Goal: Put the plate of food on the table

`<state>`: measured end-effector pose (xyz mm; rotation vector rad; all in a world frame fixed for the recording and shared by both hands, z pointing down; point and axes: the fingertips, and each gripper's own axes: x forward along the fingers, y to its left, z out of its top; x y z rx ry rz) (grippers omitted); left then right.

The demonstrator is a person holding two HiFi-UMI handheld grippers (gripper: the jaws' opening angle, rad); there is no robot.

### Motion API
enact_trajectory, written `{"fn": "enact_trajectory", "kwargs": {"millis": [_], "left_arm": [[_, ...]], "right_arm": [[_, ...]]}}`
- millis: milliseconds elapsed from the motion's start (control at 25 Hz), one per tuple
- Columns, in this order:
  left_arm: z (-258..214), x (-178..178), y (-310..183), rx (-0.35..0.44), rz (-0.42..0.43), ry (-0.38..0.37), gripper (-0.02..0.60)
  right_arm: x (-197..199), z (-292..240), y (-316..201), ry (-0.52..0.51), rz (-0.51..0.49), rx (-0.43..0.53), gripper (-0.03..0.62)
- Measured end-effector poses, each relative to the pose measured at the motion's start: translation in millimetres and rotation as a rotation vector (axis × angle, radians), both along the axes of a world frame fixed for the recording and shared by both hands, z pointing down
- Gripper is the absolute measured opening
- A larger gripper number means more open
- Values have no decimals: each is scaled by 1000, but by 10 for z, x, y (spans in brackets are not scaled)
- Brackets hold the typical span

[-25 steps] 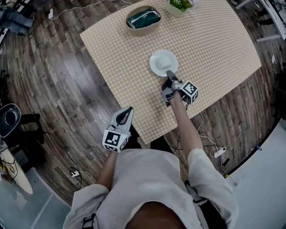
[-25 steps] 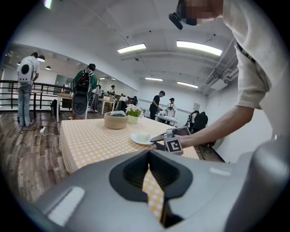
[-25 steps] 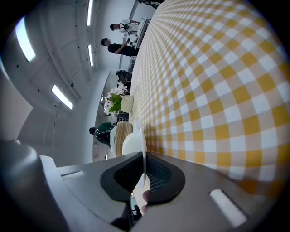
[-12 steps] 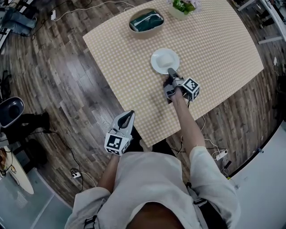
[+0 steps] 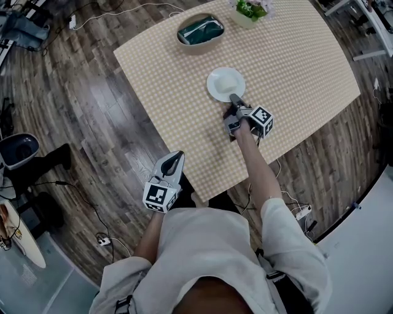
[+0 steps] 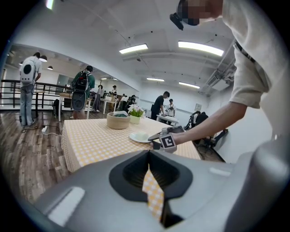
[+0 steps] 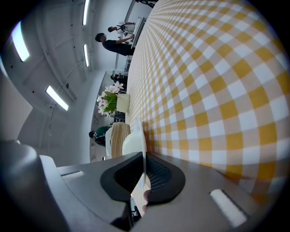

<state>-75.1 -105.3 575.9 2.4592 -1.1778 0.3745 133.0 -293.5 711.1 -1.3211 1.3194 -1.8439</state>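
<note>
A white plate point(image 5: 225, 84) with a pale piece of food on it rests on the checked table point(image 5: 288, 67), near the middle. My right gripper point(image 5: 234, 100) is shut on the plate's near rim. In the right gripper view the plate's rim point(image 7: 143, 149) runs edge-on between the closed jaws, with the pale food point(image 7: 130, 144) to its left. My left gripper point(image 5: 172, 160) hangs off the table's near edge, over the wooden floor, shut and holding nothing. In the left gripper view the plate point(image 6: 140, 136) lies on the table beyond the jaws.
A woven basket point(image 5: 200, 30) with something dark green inside stands at the table's far side. A small pot of flowers point(image 5: 251, 10) sits beside it at the far edge. Cables and a power strip point(image 5: 299, 209) lie on the floor. Several people stand in the room behind.
The view shifted slightly between the earliest frame and now. The plate and right gripper stay together at the same spot on the table; the left gripper barely moved.
</note>
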Motion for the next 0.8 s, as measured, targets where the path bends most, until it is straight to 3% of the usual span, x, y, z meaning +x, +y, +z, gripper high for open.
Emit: {"fn": "enact_trajectory", "kwargs": {"millis": [320,800], "left_arm": [[-14,-10,-9,2,-6,5,11],[4,-1,8,-2,-2,12,11]], "right_arm": [[34,-32,-10,-38,37,28,28],[28,-230,-59,-139,30,161,212]]}}
